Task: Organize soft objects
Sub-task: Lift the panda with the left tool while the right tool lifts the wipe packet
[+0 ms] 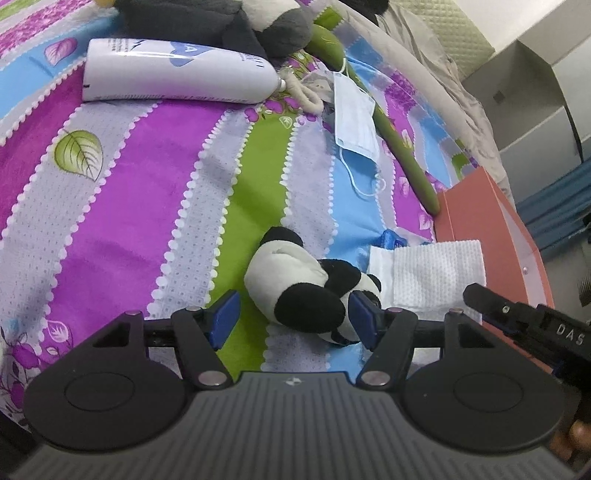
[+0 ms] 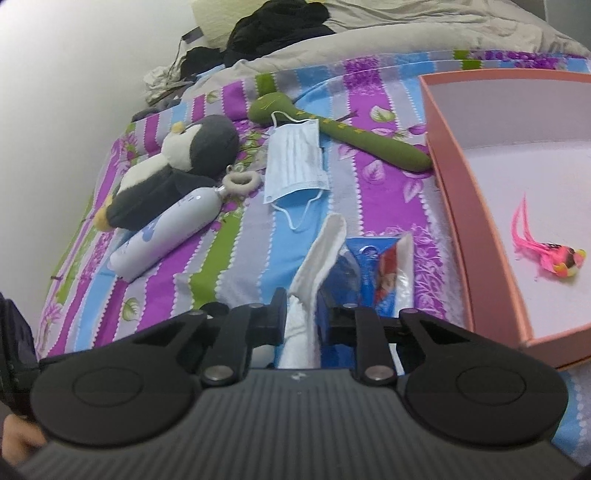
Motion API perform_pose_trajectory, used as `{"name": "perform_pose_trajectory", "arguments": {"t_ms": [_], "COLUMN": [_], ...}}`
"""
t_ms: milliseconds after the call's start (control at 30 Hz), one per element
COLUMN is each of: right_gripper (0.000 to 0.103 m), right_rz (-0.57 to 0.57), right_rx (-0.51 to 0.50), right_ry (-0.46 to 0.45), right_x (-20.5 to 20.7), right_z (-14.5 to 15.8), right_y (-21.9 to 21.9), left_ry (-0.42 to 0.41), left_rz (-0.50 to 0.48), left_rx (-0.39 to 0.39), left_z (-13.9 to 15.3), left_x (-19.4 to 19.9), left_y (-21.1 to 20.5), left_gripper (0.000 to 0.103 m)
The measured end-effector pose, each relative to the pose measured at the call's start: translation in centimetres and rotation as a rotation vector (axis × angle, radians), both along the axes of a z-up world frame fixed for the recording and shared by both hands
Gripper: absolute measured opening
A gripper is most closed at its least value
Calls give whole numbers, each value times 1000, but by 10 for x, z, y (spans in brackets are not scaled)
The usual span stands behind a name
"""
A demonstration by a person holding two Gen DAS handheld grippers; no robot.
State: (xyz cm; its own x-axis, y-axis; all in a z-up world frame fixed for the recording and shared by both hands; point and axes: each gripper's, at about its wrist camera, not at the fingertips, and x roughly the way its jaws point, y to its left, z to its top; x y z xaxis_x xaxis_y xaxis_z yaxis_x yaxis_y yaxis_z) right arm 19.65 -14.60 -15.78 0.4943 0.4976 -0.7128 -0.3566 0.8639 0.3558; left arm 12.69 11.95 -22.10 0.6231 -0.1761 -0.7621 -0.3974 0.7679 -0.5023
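A small panda plush lies on the striped bedspread between the blue pads of my open left gripper; the right pad touches its head. My right gripper is shut on a white cloth, which also shows in the left wrist view beside the pink box. The pink box holds a pink feathered toy. A grey penguin plush, a green snake plush and a face mask lie further back.
A white bottle lies by the penguin; it also shows in the left wrist view. A blue packet sits under the cloth. Beige bedding and black clothes lie at the back. A wall borders the bed's left side.
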Motion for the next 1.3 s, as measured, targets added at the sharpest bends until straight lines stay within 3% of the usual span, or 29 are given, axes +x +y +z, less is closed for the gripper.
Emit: {"name": "perform_pose_trajectory", "arguments": {"t_ms": [367, 433, 567, 833, 1033, 1300], "right_gripper": [21, 7, 7, 7, 7, 7], "right_rz": [6, 4, 11, 9, 18, 3], "right_rx": [-55, -57, -78, -78, -71, -44], "right_ry": [31, 36, 11, -29, -64, -120], "right_x": [8, 10, 7, -3, -17, -46], "right_z": [-20, -21, -17, -1, 17, 56], "right_y": [22, 23, 25, 22, 19, 1], "left_ry": [19, 15, 8, 14, 6, -43], "left_rz": [65, 78, 93, 48, 2, -66], "left_rx": [-85, -103, -90, 15, 130, 203], "left_z": [-15, -17, -14, 6, 39, 83], "left_x": [6, 8, 10, 7, -3, -21], "left_y": [0, -1, -2, -7, -13, -28], "left_gripper": [68, 63, 56, 55, 55, 55]}}
